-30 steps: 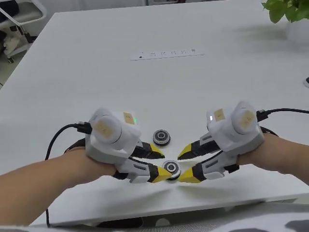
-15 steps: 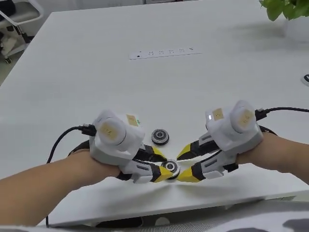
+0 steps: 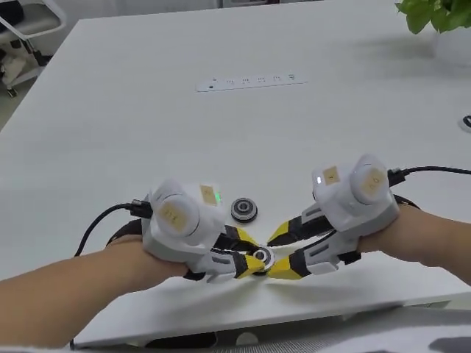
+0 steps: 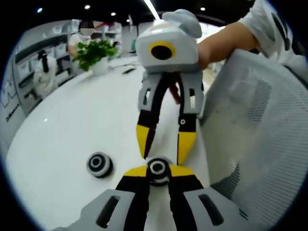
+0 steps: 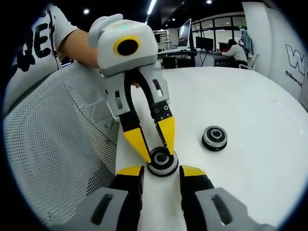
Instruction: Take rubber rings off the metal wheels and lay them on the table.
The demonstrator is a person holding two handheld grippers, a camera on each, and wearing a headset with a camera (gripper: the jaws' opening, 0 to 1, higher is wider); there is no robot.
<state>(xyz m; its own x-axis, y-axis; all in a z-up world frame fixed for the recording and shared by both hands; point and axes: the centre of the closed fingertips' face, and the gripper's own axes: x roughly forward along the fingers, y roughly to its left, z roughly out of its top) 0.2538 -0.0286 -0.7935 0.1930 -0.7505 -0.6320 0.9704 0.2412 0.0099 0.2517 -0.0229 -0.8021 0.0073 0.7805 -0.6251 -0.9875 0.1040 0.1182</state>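
Observation:
A small metal wheel with a black rubber ring (image 3: 260,257) lies near the table's front edge. My left gripper (image 3: 250,254) comes at it from the left. In the left gripper view the yellow tips of the left gripper (image 4: 158,172) press on both sides of the wheel (image 4: 158,168). Opposite it, my right gripper (image 3: 275,254) stands open. Seen from the right gripper view, the right gripper (image 5: 162,172) has its tips just short of the wheel (image 5: 162,162). A second ringed wheel (image 3: 243,209) lies flat a little farther back.
The white table (image 3: 309,132) carries a power strip (image 3: 250,79) farther back and a potted plant (image 3: 434,13) at the far right corner. Cables trail from both grippers. A mesh chair (image 4: 250,134) sits just off the front edge.
My left gripper has rolled and slid right onto the near wheel, and its tips now press its sides. The right gripper has barely moved. The second wheel lies where it was.

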